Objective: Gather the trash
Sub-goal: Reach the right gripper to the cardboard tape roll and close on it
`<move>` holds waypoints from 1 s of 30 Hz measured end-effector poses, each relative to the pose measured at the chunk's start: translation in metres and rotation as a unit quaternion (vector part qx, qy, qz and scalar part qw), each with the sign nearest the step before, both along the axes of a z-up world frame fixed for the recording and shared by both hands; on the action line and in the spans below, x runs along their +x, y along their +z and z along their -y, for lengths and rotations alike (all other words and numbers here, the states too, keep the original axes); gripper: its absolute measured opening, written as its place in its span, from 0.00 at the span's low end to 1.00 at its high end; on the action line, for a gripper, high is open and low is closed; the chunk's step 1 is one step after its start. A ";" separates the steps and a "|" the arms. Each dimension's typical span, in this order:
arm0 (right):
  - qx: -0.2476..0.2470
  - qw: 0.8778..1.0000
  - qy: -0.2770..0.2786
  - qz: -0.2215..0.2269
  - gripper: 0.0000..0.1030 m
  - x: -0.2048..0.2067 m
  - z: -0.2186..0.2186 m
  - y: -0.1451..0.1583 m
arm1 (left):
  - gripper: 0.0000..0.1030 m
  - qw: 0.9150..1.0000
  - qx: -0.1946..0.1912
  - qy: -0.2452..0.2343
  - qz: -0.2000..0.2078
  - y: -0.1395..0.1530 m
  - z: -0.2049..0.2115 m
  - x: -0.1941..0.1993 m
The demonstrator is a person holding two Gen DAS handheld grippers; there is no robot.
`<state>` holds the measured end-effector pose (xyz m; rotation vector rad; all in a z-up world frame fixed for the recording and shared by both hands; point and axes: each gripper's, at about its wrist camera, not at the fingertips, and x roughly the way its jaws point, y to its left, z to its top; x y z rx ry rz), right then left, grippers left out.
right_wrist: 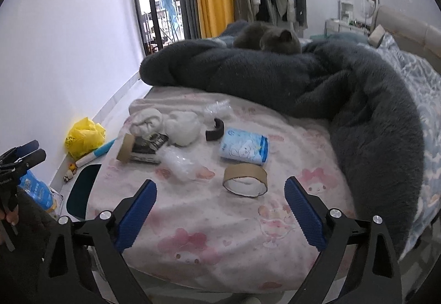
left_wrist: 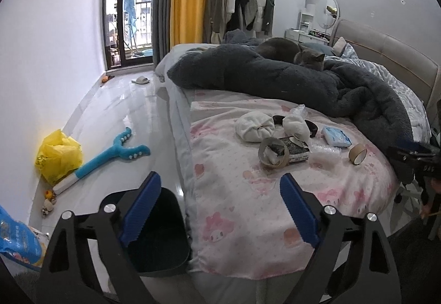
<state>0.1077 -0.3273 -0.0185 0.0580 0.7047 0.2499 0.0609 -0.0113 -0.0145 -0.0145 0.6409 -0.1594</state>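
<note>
Left gripper (left_wrist: 220,185) and right gripper (right_wrist: 220,191) angled downward, jaws spread wide, nothing between the blue pads.

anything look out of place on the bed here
Yes: litter on the pink sheet, including a cardboard tape ring, crumpled clear plastic and a tissue pack. A cat lies on the grey blanket.

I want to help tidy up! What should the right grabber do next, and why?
Probably ease the right gripper forward and down over the cardboard tape ring. Its jaws are open and empty, and that ring lies nearest, straight ahead on the pink sheet.
</note>
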 end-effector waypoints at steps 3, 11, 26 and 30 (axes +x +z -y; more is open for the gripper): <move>0.012 1.000 -0.005 -0.013 0.85 0.011 0.008 -0.009 | 0.85 1.000 -0.012 -0.008 -0.003 -0.002 0.002 0.011; 0.035 0.998 -0.006 -0.051 0.76 0.038 0.019 -0.036 | 0.83 0.999 -0.036 -0.036 -0.008 -0.006 0.012 0.039; 0.059 0.995 -0.012 -0.080 0.65 0.071 0.025 -0.067 | 0.83 0.990 -0.088 -0.094 -0.059 -0.042 0.035 0.092; 0.070 0.994 -0.011 -0.084 0.60 0.078 0.027 -0.070 | 0.78 0.986 -0.109 -0.096 -0.076 -0.050 0.036 0.100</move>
